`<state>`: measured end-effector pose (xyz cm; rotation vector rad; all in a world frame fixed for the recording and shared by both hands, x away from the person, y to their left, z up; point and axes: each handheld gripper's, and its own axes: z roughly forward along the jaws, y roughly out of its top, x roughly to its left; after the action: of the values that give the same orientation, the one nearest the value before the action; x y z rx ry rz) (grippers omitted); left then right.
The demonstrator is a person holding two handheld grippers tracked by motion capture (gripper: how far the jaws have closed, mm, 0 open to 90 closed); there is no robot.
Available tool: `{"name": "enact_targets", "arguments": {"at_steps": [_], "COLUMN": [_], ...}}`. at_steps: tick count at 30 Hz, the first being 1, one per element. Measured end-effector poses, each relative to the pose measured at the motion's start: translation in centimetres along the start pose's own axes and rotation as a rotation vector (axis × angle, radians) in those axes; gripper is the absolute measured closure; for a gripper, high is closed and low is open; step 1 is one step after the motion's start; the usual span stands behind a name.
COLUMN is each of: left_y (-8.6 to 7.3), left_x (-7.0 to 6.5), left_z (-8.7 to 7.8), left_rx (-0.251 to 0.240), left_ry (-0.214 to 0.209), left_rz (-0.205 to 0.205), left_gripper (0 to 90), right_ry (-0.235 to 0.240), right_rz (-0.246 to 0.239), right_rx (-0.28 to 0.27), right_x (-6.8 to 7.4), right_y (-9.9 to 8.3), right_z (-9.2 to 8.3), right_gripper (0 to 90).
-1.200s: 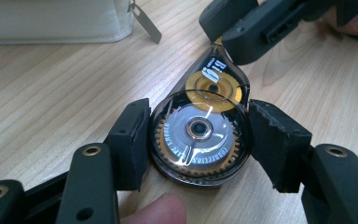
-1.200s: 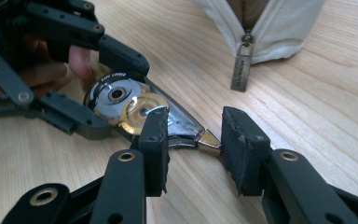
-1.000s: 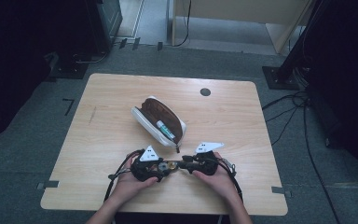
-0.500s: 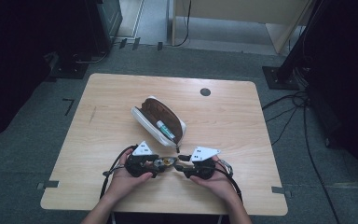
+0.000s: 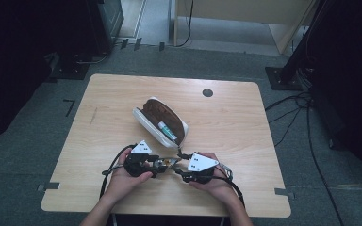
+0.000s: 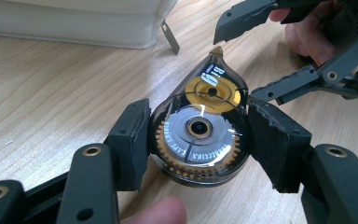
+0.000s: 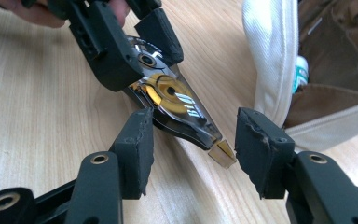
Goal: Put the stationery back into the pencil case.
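A clear teardrop-shaped correction tape dispenser point(image 6: 198, 135) with a gold reel hangs just above the table. My left gripper point(image 6: 198, 142) is shut on its round body, one pad on each side. In the high view the dispenser point(image 5: 167, 163) sits between the left gripper point(image 5: 143, 162) and the right gripper point(image 5: 193, 170) near the front edge. My right gripper point(image 7: 200, 149) has just been opening. Its pads stand either side of the dispenser's point(image 7: 182, 112) pointed gold tip without pressing on it. In the left gripper view the right gripper point(image 6: 237, 63) comes in from the top right.
An open white pencil pouch point(image 5: 160, 120) with a brown lining lies mid-table, just beyond the grippers, with a teal-capped item point(image 5: 167, 130) inside. Its zip pull point(image 6: 170, 39) trails on the wood. A dark round grommet point(image 5: 207, 92) sits near the table's far edge.
The right gripper's jaws have spread apart around the dispenser's tip. Both hands have shifted slightly near the front edge, and the left still grips the dispenser.
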<state>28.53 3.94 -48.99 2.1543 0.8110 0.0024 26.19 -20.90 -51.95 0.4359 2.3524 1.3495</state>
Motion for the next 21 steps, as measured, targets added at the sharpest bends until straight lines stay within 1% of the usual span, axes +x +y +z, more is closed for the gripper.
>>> {"name": "enact_targets", "arguments": {"at_steps": [1,2,3,4,9,11,17,21], "left_y": [0.0,0.0,0.0,0.1,0.2,0.2,0.2,0.2], "left_x": [0.1,0.1,0.1,0.1,0.1,0.1,0.3,0.4], "left_z": [0.0,0.0,-0.1,-0.1,-0.3,-0.3,-0.3,-0.2], "left_rx": [-0.001,-0.001,-0.004,-0.004,-0.01,-0.01,-0.011,-0.01], "left_ry": [-0.008,-0.008,-0.013,-0.016,-0.021,-0.025,-0.022,-0.022], "left_rz": [-0.006,-0.006,-0.013,-0.015,-0.019,-0.03,-0.039,-0.046], "left_gripper": [42.0,41.9,41.9,41.9,42.0,41.9,41.9,41.9], "right_ry": [-0.002,-0.002,-0.001,-0.005,-0.014,-0.018,-0.037,-0.048], "right_rz": [-0.018,-0.018,-0.058,-0.073,-0.113,-0.129,-0.21,-0.248], "right_rx": [0.0,0.0,0.011,0.014,0.017,0.017,0.027,0.03], "right_x": [0.0,0.0,0.2,0.2,0.4,0.5,1.0,1.1], "right_y": [0.0,0.0,0.0,0.0,0.0,-0.1,0.0,-0.1], "right_z": [0.0,0.0,0.1,0.2,0.3,0.4,0.7,1.0], "right_gripper": [47.3,47.3,47.3,47.5,51.1,53.5,58.6,59.9]}}
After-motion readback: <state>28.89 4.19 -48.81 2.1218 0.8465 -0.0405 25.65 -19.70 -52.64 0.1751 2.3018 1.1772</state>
